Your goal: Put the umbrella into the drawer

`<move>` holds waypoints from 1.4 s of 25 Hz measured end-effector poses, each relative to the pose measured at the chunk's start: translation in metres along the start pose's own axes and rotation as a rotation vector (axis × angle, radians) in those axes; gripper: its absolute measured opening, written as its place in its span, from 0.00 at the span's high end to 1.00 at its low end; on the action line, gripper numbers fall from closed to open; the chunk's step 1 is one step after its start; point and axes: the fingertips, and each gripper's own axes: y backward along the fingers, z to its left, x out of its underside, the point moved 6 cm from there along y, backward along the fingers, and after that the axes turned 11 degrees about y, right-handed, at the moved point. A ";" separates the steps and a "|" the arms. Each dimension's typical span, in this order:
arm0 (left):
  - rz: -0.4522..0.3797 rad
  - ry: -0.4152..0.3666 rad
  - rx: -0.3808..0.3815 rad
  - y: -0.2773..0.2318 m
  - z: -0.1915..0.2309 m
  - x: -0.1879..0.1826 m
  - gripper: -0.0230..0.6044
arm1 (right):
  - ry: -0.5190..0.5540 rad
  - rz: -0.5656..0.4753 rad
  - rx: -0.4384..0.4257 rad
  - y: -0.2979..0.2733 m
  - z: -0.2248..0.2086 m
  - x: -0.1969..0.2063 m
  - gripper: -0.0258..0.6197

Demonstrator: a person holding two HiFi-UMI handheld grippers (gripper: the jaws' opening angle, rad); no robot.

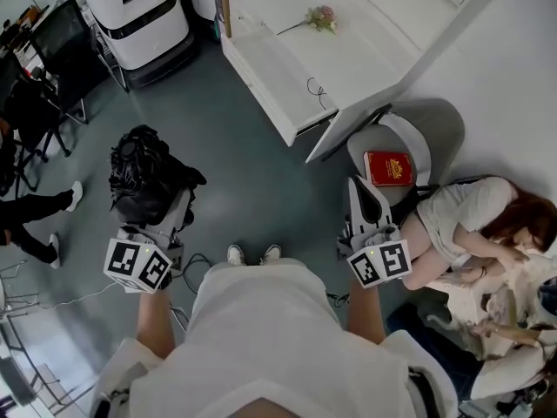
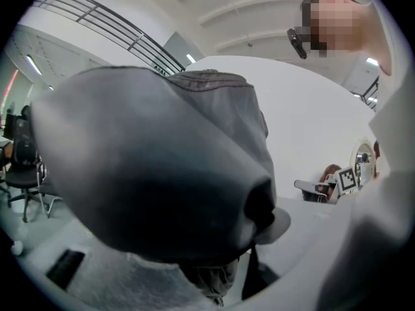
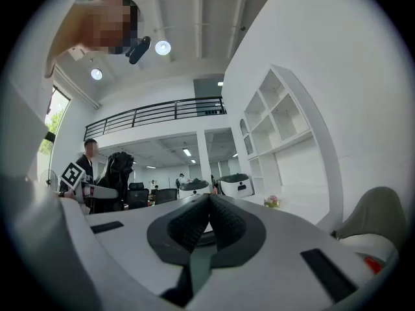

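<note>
A black folded umbrella (image 1: 146, 174) hangs bunched at the tip of my left gripper (image 1: 164, 209), which is shut on it at the lower left of the head view. In the left gripper view the umbrella's grey-black fabric (image 2: 162, 173) fills almost the whole picture and hides the jaws. My right gripper (image 1: 364, 190) is level beside my right hip; its ribbed pads (image 3: 224, 222) meet with nothing between them. The white cabinet (image 1: 365, 50) stands ahead, with its drawer (image 1: 274, 77) pulled out toward me. Both grippers are well short of it.
A pink flower (image 1: 320, 17) lies on the cabinet top. A grey chair (image 1: 435, 129) with a red book (image 1: 388, 167) stands at the right, next to a person (image 1: 474, 220) low on the floor. White machines (image 1: 139, 16) stand at the back left; another person's legs (image 1: 35, 212) show at the left.
</note>
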 end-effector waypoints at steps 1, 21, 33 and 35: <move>0.002 0.006 0.000 0.000 -0.001 0.001 0.52 | -0.002 -0.003 -0.002 0.001 -0.002 -0.001 0.96; -0.013 0.064 -0.040 -0.036 -0.001 0.013 0.52 | -0.015 0.050 -0.041 -0.024 -0.039 0.030 0.96; 0.032 0.167 0.047 -0.190 0.081 -0.008 0.52 | 0.017 0.121 -0.032 -0.160 -0.076 0.038 0.96; 0.050 0.185 0.070 -0.209 0.098 -0.011 0.52 | 0.023 0.126 -0.020 -0.181 -0.074 0.036 0.96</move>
